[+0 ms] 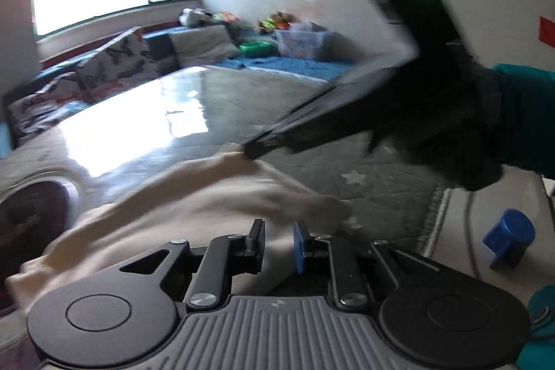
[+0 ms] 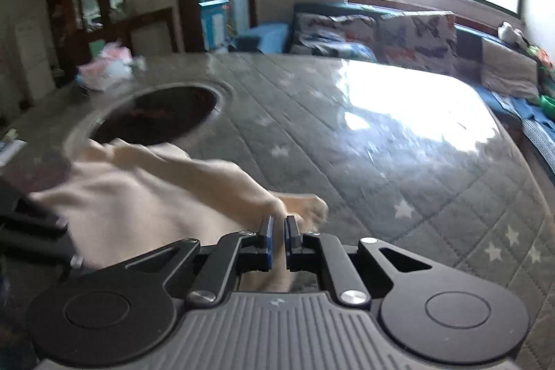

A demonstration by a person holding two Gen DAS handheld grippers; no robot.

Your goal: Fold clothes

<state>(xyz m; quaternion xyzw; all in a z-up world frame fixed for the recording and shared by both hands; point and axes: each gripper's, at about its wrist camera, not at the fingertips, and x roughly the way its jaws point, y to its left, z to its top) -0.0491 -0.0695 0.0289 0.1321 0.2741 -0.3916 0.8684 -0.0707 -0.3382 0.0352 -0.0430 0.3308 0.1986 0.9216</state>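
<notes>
On the quilted table (image 2: 399, 162), cream garment (image 2: 149, 196), round dark opening (image 2: 159, 117) just beyond

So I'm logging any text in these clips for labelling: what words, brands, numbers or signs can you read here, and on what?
No text is legible in either view.
Right gripper body: a green light with a small mark beside it, too blurred to read.
Red patch on the wall: no lettering visible.
Blue box by the doorway: print too blurred to read.
Cream garment: no print visible.
</notes>
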